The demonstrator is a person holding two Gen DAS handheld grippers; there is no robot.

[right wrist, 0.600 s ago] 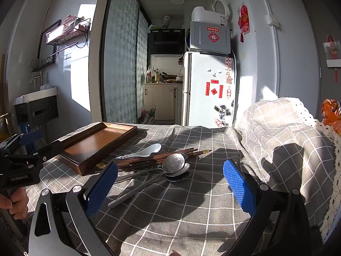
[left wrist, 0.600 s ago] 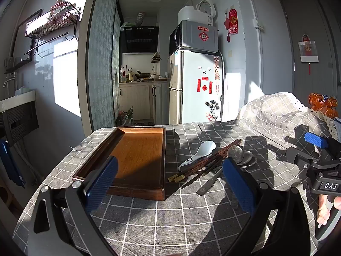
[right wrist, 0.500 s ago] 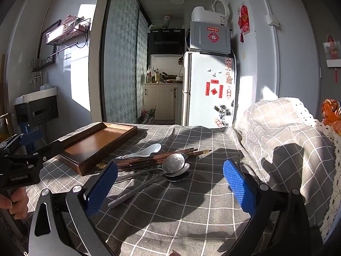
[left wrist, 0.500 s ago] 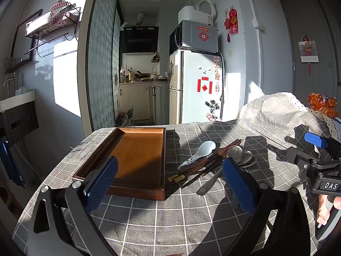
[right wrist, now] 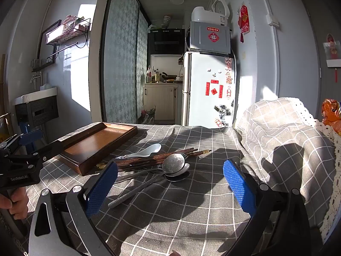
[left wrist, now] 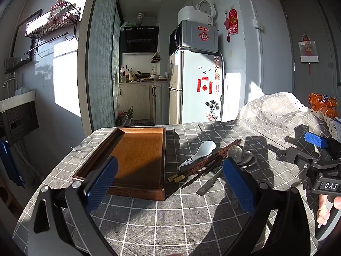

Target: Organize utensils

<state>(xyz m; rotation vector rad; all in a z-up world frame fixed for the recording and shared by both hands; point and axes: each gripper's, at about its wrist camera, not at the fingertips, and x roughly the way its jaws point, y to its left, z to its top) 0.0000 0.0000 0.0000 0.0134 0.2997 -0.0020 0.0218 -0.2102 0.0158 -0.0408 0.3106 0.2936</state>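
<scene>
A pile of utensils lies on the grey checked tablecloth: a white ceramic spoon [left wrist: 200, 150] [right wrist: 145, 151], several dark wooden chopsticks [left wrist: 204, 163] [right wrist: 153, 159] and metal spoons [left wrist: 239, 155] [right wrist: 173, 164]. An empty wooden tray [left wrist: 136, 155] [right wrist: 93, 141] sits left of the pile. My left gripper [left wrist: 169, 183] is open and empty, near the tray's front edge. My right gripper [right wrist: 170, 186] is open and empty, just short of the metal spoons. Each gripper shows at the edge of the other's view.
A cloth-covered mound [right wrist: 283, 132] rises at the table's right side, with an orange packet [left wrist: 322, 104] behind it. A fridge [right wrist: 208, 89] and a kitchen nook stand beyond the table's far edge. A sink [right wrist: 36, 104] is at the left wall.
</scene>
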